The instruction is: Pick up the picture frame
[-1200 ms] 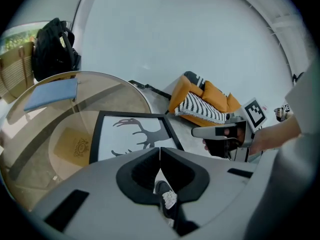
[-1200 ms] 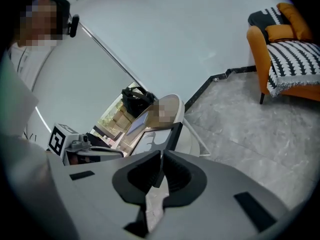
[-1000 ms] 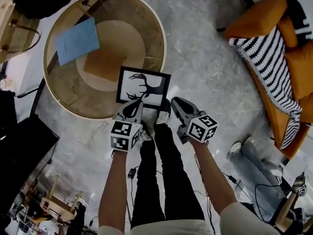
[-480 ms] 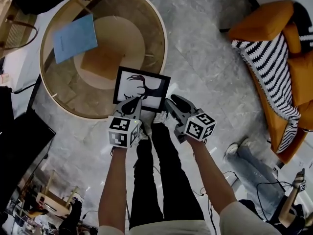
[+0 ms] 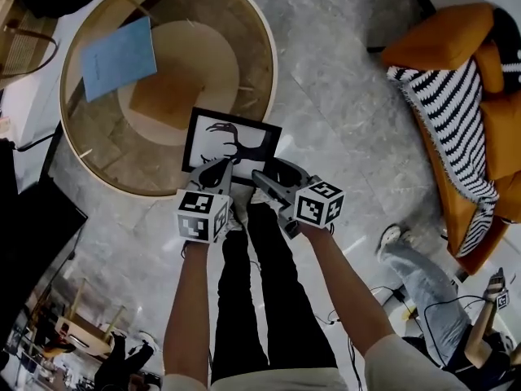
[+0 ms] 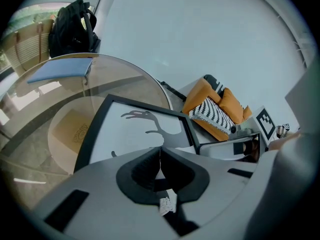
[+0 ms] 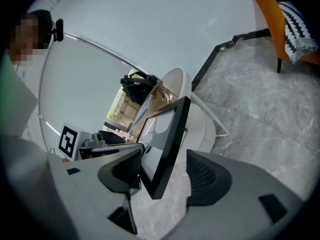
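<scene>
The picture frame [image 5: 232,141], black-edged with a dark bird-like silhouette on white, hangs tilted just beyond the near rim of the round glass table [image 5: 273,72]. My left gripper [image 5: 218,168] is shut at the frame's lower left edge; in the left gripper view its jaws [image 6: 159,151] meet over the bottom of the picture frame [image 6: 145,129]. My right gripper [image 5: 269,177] is at the lower right corner, its jaws opening. In the right gripper view the picture frame [image 7: 167,144] stands edge-on between the right gripper's [image 7: 162,164] pads, with a gap on both sides.
A blue booklet [image 5: 120,58] lies on the glass table's far left. An orange chair with a striped blanket [image 5: 456,96] stands at the right. Another person's legs [image 5: 415,275] are at the lower right. My own legs and shoes are under the grippers, on the marble floor.
The right gripper's jaws have gone from closed on the frame's corner to wide apart. Both grippers and the frame have shifted slightly left in the head view.
</scene>
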A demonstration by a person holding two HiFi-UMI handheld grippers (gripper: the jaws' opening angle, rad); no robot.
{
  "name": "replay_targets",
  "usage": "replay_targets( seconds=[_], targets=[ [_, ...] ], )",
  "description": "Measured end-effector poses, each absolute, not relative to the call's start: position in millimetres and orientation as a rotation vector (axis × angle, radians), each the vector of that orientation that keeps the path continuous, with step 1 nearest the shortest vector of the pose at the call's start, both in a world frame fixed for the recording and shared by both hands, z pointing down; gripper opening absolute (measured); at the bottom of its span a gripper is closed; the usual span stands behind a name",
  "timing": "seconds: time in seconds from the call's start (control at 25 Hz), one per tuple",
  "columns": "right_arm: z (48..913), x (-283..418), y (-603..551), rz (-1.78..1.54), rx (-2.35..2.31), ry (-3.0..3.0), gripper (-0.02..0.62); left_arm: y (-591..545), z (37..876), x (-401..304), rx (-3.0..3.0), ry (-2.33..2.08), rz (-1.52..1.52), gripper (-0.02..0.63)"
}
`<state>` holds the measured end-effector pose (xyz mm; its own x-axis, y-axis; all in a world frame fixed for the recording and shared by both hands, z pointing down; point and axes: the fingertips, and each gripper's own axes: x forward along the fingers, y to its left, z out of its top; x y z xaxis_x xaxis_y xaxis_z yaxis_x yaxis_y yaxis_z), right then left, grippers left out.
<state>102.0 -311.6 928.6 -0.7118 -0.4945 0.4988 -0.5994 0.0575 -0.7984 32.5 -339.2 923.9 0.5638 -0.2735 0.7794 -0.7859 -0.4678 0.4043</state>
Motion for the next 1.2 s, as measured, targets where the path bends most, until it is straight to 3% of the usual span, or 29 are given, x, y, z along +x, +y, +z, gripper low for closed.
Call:
replay_targets(
  seconds=[0.88,1.08,1.2],
  targets=[
    [954,82,-314,1.991,1.030,-2.167,0.268,-338,925,45,2.009,-0.803,0.816,0.021],
    [941,74,-311,1.983,1.040,-2.193,0.170,-333,921,43,2.009,-0.778,0.830,0.021],
    [939,73,-311,2.005,1.048,-2.191,0.150,-331,922,44,2.015,-0.767,0.841,0.021]
  ],
)
